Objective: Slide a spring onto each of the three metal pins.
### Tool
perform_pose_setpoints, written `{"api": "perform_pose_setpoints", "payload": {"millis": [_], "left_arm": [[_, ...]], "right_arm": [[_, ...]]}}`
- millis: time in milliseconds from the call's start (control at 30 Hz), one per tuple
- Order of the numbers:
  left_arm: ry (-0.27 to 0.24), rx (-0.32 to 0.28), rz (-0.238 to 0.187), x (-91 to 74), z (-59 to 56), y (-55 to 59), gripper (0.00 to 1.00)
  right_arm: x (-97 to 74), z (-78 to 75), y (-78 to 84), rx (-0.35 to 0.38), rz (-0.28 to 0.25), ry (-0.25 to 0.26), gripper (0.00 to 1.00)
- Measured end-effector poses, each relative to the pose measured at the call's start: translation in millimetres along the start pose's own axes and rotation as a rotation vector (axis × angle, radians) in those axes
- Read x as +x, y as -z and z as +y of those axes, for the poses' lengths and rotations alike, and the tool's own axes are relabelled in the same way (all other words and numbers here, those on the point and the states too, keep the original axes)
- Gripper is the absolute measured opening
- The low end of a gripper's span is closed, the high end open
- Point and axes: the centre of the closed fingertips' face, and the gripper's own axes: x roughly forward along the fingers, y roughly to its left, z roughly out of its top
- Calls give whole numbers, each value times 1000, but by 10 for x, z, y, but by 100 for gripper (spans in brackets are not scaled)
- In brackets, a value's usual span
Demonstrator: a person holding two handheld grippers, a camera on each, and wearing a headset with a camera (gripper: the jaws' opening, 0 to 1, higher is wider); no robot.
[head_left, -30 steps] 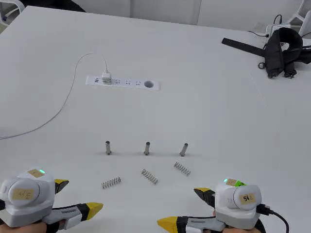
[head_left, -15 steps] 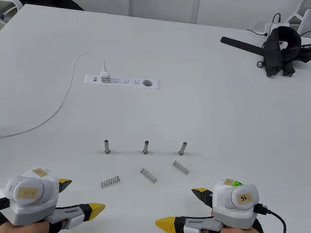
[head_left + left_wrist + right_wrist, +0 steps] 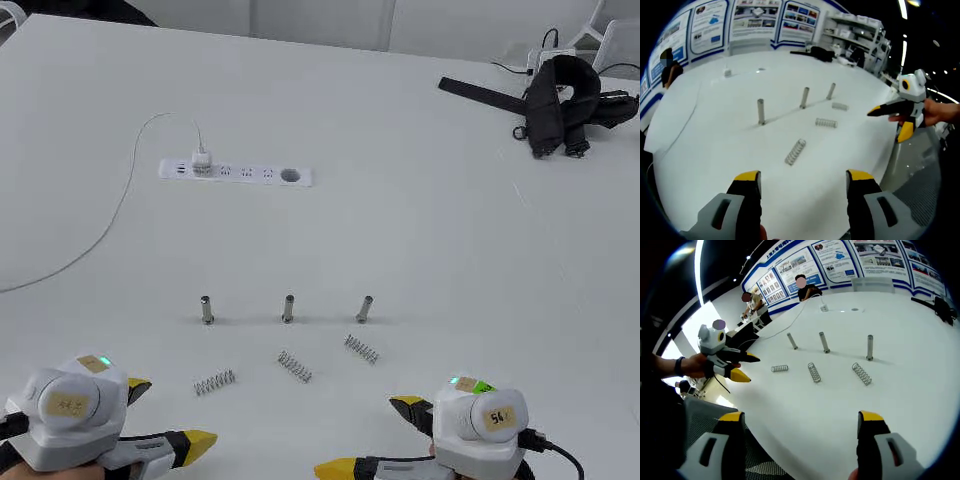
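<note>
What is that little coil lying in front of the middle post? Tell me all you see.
The middle spring is a short open-wound coil of bare grey metal wire. It lies on its side, slanted, on the white table, just in front of the middle pin but apart from it. Only the table touches it.

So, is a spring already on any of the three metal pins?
No, the left spring, middle spring and right spring all lie flat on the table, in front of the bare pins.
</note>
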Motion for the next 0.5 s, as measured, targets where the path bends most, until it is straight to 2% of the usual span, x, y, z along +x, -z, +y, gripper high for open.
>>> {"api": "perform_pose_setpoints", "payload": {"millis": [267, 500], "left_arm": [[15, 26, 8, 108, -5, -53, 68], [26, 44, 24, 207, 10, -54, 65]], "right_arm": [[-25, -27, -45, 3, -10, 5, 94], [-33, -33, -29, 4, -6, 7, 94]]}}
